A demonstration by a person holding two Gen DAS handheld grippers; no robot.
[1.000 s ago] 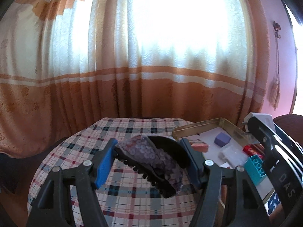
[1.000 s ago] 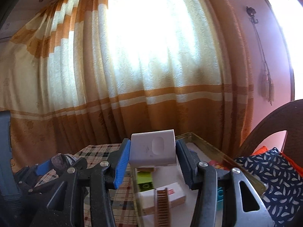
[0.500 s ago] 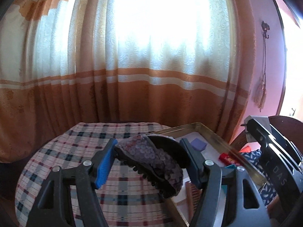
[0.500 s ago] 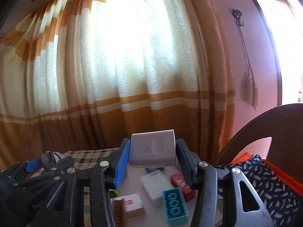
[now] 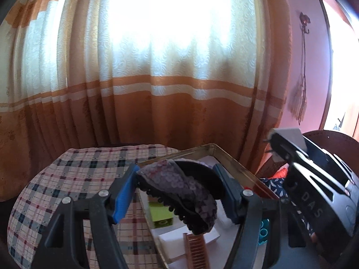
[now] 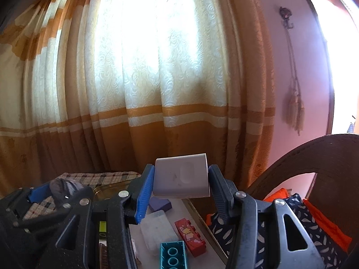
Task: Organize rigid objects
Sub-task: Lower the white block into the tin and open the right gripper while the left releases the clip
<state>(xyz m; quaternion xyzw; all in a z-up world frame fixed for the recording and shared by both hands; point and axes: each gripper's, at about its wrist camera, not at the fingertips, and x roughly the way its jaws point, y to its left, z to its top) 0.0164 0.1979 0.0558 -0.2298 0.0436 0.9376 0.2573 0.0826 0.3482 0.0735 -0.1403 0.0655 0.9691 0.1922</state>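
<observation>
My left gripper (image 5: pixel 177 190) is shut on a dark sequined hair claw clip (image 5: pixel 179 190), held above the near-left part of a gold-rimmed metal tray (image 5: pixel 237 168). My right gripper (image 6: pixel 181 190) is shut on a white plastic box (image 6: pixel 181 176), held above the tray's right side (image 6: pixel 197 213). The right gripper also shows at the right of the left wrist view (image 5: pixel 314 179). In the tray lie a green box (image 5: pixel 160 213), a brown comb (image 5: pixel 197 251), a purple block (image 6: pixel 160 204), a clear case (image 6: pixel 157 228), a red brick (image 6: pixel 190 233) and a teal brick (image 6: pixel 172 255).
The tray sits on a round table with a checked cloth (image 5: pixel 78 179). An orange and cream curtain (image 5: pixel 157 89) hangs close behind. A dark wooden chair back (image 6: pixel 314 157) with a blue patterned cushion (image 6: pixel 303 219) stands to the right.
Both grippers have swung to the right with their objects held. The left gripper now hangs over the tray's left edge. The right gripper now sits over the tray's right side.
</observation>
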